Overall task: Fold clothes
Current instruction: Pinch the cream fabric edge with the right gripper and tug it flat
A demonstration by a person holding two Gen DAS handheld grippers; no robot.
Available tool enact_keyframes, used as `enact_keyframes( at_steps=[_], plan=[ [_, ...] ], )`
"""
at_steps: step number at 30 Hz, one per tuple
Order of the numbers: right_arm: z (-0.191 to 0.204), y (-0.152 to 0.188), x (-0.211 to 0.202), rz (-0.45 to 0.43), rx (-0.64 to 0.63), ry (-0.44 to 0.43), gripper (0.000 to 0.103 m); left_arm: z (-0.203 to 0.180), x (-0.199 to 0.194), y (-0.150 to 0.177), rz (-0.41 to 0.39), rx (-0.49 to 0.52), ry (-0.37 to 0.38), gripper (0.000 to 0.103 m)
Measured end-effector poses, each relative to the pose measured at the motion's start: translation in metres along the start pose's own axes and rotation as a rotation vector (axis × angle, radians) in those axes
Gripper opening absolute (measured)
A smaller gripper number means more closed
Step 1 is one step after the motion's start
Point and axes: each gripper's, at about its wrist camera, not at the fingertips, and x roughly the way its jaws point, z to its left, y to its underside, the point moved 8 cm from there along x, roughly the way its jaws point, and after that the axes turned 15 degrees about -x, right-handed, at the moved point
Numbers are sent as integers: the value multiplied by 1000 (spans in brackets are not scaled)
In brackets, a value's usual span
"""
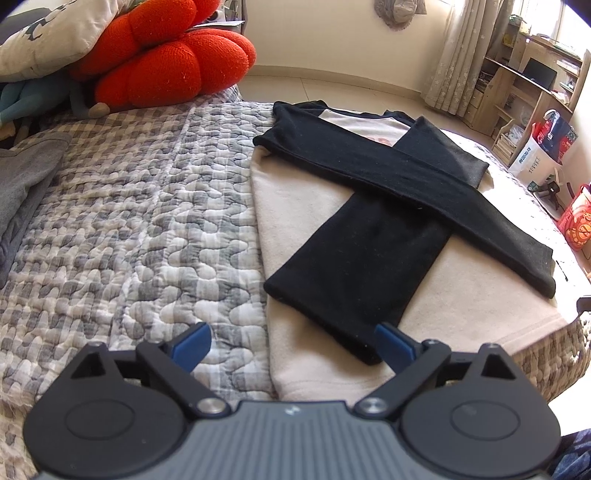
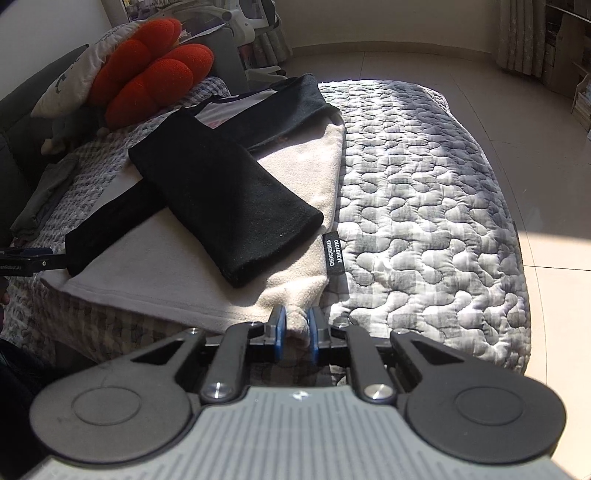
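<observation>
A cream sweatshirt [image 1: 461,295] with black sleeves [image 1: 369,251] lies flat on the quilted bed, both sleeves folded across its body in an X. My left gripper [image 1: 291,345] hangs open above the near hem, its blue fingertips [image 1: 194,341] spread wide with nothing between them. In the right wrist view the same sweatshirt [image 2: 155,266] shows with its black sleeve [image 2: 221,195] on top. My right gripper [image 2: 295,325] is shut on the sweatshirt's near hem corner, a pinch of cream cloth between the blue pads. The left gripper [image 2: 26,260] peeks in at the left edge.
A grey checked quilt [image 1: 129,221] covers the bed. Red knitted cushions [image 1: 166,62] and a white pillow [image 1: 48,33] sit at the head, a grey garment [image 1: 22,184] at the left. Shelves, bags and boxes [image 1: 543,147] stand past the bed's right side. Tiled floor [image 2: 480,85] surrounds the bed.
</observation>
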Motion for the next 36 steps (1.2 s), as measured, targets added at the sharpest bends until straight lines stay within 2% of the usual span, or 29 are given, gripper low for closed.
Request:
enact_keyframes(
  at_steps=[5, 10, 13, 15, 20, 23, 24, 28, 30, 32, 36],
  plan=[
    [-2, -4, 2, -3, -5, 25, 14, 0, -3, -6, -20, -24, 13, 88],
    [-2, -5, 4, -1, 18, 15, 14, 4, -7, -9, -21, -47, 26, 88],
    [-3, -9, 1, -23, 34, 14, 14, 19, -13, -26, -41, -118, 58, 88],
    [-3, -13, 0, -39, 52, 9, 14, 35, -15, -42, -83, -164, 36, 89],
    [1, -26, -2, -78, 60, 6, 13, 56, -5, -48, -33, -274, 60, 88],
    [4, -28, -1, -73, 40, 22, 13, 62, 1, -52, -35, -258, 42, 89],
    [5, -28, 2, -59, 28, 30, 20, 64, 3, -53, -35, -252, 35, 89],
    [0, -31, 5, -51, 45, 78, 32, 71, 10, -59, -38, -228, 9, 92],
    [-4, -38, -1, -97, 80, 79, 53, 75, 13, -61, -40, -216, -3, 92],
    [-5, -42, -3, -114, 108, 74, 66, 79, 17, -64, -41, -205, -16, 94],
    [-6, -43, 3, -84, 93, 113, 67, 84, 33, -80, -63, -198, -10, 95]
  ],
)
